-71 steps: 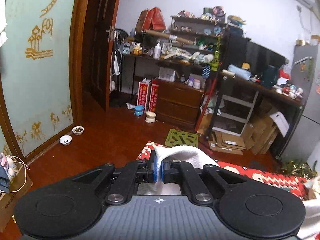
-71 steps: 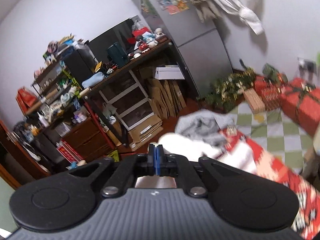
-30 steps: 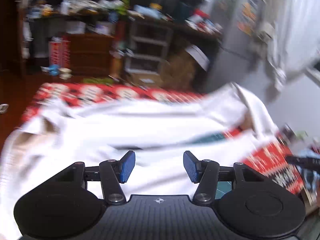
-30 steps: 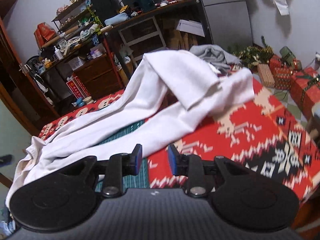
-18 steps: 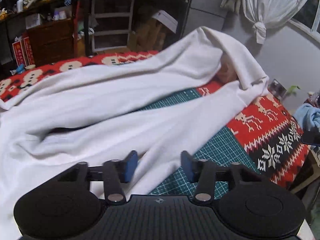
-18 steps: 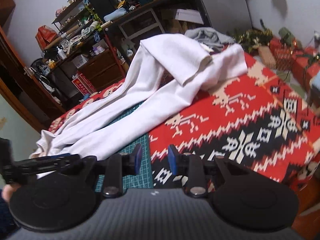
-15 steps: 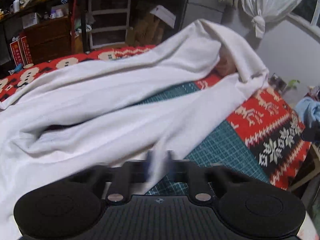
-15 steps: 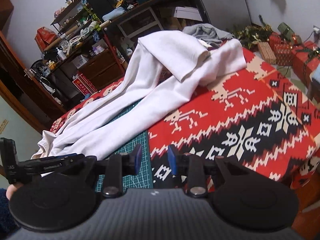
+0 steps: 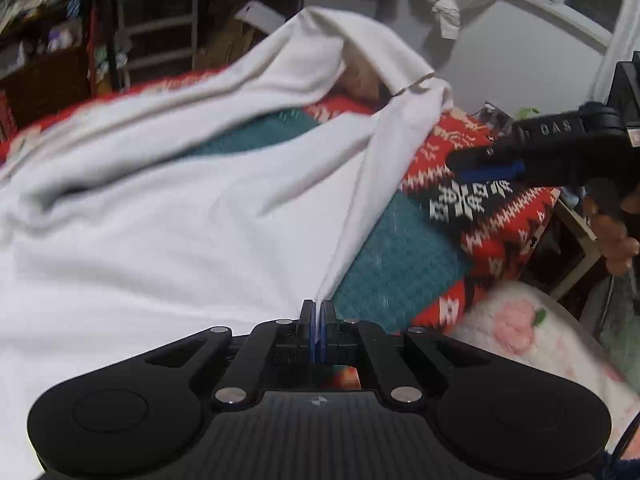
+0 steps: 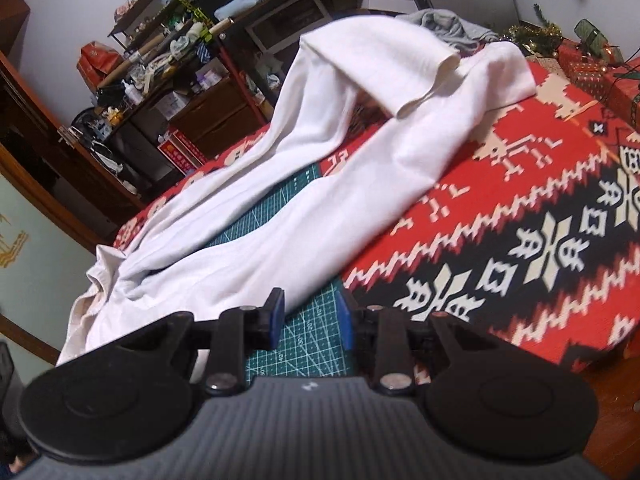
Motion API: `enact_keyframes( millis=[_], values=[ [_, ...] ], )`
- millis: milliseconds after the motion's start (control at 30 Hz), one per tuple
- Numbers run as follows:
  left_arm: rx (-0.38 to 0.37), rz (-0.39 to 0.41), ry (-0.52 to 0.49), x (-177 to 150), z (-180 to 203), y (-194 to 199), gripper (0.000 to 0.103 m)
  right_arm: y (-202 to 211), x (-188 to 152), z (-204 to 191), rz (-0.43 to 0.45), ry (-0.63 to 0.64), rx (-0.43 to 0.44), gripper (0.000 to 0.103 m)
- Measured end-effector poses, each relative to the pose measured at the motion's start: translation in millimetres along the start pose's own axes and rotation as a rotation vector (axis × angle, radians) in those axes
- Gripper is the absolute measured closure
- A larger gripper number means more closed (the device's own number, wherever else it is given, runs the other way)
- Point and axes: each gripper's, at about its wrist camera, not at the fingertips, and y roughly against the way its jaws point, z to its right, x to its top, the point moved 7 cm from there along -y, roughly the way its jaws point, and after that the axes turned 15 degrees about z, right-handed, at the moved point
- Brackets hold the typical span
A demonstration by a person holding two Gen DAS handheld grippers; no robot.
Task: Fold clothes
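Left gripper (image 9: pixel 319 312) clamped on edge of white cotton garment (image 9: pixel 168 216). Right gripper (image 10: pixel 310 316) jaws apart, empty, over green gridded cutting mat (image 10: pixel 308 344) beside garment; red patterned tablecloth (image 10: pixel 520 216) underneath.

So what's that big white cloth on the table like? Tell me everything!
The white garment looks like soft, plain cotton, long and rumpled. It sprawls across the green cutting mat and red patterned tablecloth, its far end humped up with one flap folded over. The left gripper is shut on its near edge, pulling a taut crease.
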Motion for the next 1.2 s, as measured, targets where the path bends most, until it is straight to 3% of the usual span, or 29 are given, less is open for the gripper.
enact_keyframes(
  millis=[233, 500, 667, 700, 733, 767, 967, 1200],
  values=[
    [-0.015, -0.003, 0.127, -2.4, -12.6, 8.5, 0.099, -22.1, 3.0, 8.9, 0.016, 0.023, -0.079, 0.072],
    [-0.005, 0.019, 0.21, 5.1, -20.5, 11.2, 0.096, -76.5, 49.2, 15.2, 0.108, 0.095, -0.214, 0.072],
    [0.012, 0.03, 0.251, 5.0, -25.9, 12.6, 0.096, -120.7, 72.6, 38.6, 0.093, 0.104, -0.347, 0.074],
    [0.017, 0.03, 0.256, 4.6, -27.6, 12.9, 0.096, -125.9, 74.1, 45.0, 0.081, 0.097, -0.362, 0.081],
    [0.022, 0.029, 0.26, 4.3, -29.4, 13.2, 0.096, -129.2, 74.6, 50.7, 0.069, 0.094, -0.375, 0.098],
    [0.027, 0.029, 0.264, 4.0, -31.3, 13.6, 0.096, -131.0, 74.7, 56.1, 0.059, 0.091, -0.386, 0.101],
    [0.039, 0.044, 0.288, 4.9, -38.2, 18.2, 0.096, -84.4, 64.2, 83.0, 0.104, 0.022, -0.38, 0.102],
    [0.055, 0.057, 0.312, 0.4, -38.9, 27.9, 0.096, -11.3, 24.0, 128.4, 0.163, -0.187, -0.367, 0.102]
  ],
)
